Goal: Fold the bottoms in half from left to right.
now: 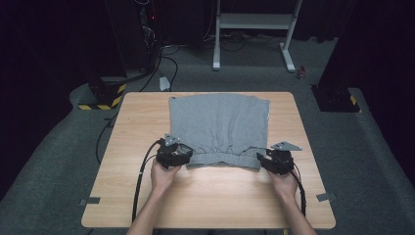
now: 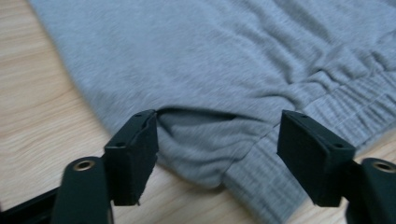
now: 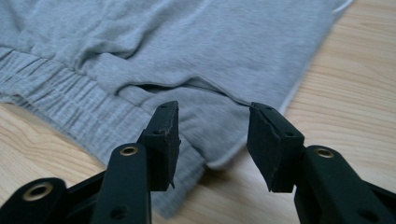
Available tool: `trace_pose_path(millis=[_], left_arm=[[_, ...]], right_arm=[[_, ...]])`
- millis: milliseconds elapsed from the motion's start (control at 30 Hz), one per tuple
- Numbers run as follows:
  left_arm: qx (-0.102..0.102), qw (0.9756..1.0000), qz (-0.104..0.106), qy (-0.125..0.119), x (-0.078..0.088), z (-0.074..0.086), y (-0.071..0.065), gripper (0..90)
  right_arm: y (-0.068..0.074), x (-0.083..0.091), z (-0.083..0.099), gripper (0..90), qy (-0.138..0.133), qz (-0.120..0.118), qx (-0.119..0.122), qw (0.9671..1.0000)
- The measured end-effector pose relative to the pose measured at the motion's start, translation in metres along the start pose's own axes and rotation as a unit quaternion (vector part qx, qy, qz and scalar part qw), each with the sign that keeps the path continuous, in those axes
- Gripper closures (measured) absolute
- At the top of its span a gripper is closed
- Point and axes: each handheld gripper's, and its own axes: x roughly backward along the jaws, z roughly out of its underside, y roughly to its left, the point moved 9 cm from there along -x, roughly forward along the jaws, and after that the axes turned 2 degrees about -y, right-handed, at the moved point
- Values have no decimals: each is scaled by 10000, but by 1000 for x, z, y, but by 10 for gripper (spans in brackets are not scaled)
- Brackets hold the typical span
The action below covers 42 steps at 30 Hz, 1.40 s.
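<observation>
From the high view, a pair of grey shorts (image 1: pixel 219 128) lies flat near the middle of the wooden table (image 1: pixel 210 196), with the stretchy waistband at 6 o'clock, nearest the person. No words or labels can be read on the cloth. The left gripper (image 1: pixel 182 152) sits at the waistband's 9 o'clock corner and the right gripper (image 1: pixel 263 159) at its 3 o'clock corner, each held in a hand; from up here the jaws are too small and dark to tell apart. The room behind the table is very dark, so the stands and cables there are hard to make out. In the left gripper view, the left gripper (image 2: pixel 217 140) has its jaws wide apart, with the shorts (image 2: pixel 224 70) and a dark pocket opening lying between them. In the right gripper view, the right gripper (image 3: pixel 212 140) also has its jaws apart, and the corner of the shorts (image 3: pixel 187 51) lies between them on the table (image 3: pixel 345 79).
</observation>
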Motion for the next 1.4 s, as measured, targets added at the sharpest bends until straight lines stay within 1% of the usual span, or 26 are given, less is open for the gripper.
trace_pose_path(millis=[33, 67, 133, 300, 367, 400, 467, 500, 533, 667, 700, 833, 900, 967, 1000, 1067, 1133, 1233, 1267, 1367, 1400], left_arm=[[19, 10000, -8, 39, -3, 1, -1, 310], [33, 10000, -4, 77, -5, 2, -2, 310], [5, 9999, -4, 164, -10, 5, -4, 315], [-74, 9998, -37, 206, -17, 6, -9, 333], [-92, 9997, -49, 212, -19, 6, -10, 344], [-66, 9997, -57, 214, -20, 6, -10, 351], [-66, 9996, -91, 256, -23, 7, -9, 360], [-26, 9996, -86, 256, -24, 7, -9, 365], [-7, 9997, -94, 240, -25, 7, -9, 377], [21, 9996, -136, 243, -27, 6, -10, 389], [-8, 9995, -154, 264, -28, 7, -10, 392], [20, 9993, -169, 323, -32, 9, -9, 409], [-30, 9993, -159, 331, -33, 10, -10, 422], [-145, 9991, -161, 365, -33, 11, -10, 436], [-150, 9991, -146, 371, -33, 11, -10, 441], [-170, 9990, -113, 390, -32, 12, -10, 447], [-171, 9990, -95, 404, -32, 13, -10, 451], [-208, 9988, -70, 436, -31, 14, -10, 460], [-214, 9987, -52, 461, -30, 14, -10, 460], [-244, 9984, -27, 514, -28, 16, -11, 459], [-255, 9983, -24, 515, -28, 16, -12, 459]], right_arm=[[5, -5, -2, 549, 37, -51, 65, 10000], [5, -5, -2, 549, 37, -51, 65, 10000], [10, -10, -3, 557, 72, -71, 84, 9999], [16, -20, -5, 573, 131, -84, 83, 9998], [17, -23, -5, 578, 172, -67, 79, 9998], [17, -24, -5, 581, 178, -65, 69, 9998], [17, -26, -6, 589, 169, -57, 17, 9998], [17, -27, -6, 593, 176, -57, 24, 9998], [17, -29, -5, 600, 203, -53, -30, 9998], [16, -31, -4, 609, 251, -42, -23, 9997], [16, -32, -4, 611, 261, -34, -17, 9997], [15, -35, -2, 620, 319, -7, -4, 9995], [16, -36, -1, 622, 355, 18, 49, 9994], [16, -37, 0, 622, 383, 28, 117, 9992], [17, -38, 1, 622, 402, 38, 115, 9991], [16, -38, 2, 621, 384, 28, 192, 9991], [17, -37, 3, 620, 392, 43, 185, 9991], [16, -36, 4, 620, 374, 17, 280, 9989], [17, -35, 5, 619, 395, -3, 228, 9990], [16, -34, 7, 618, 391, -51, 213, 9990], [16, -33, 8, 617, 383, -78, 252, 9989]])
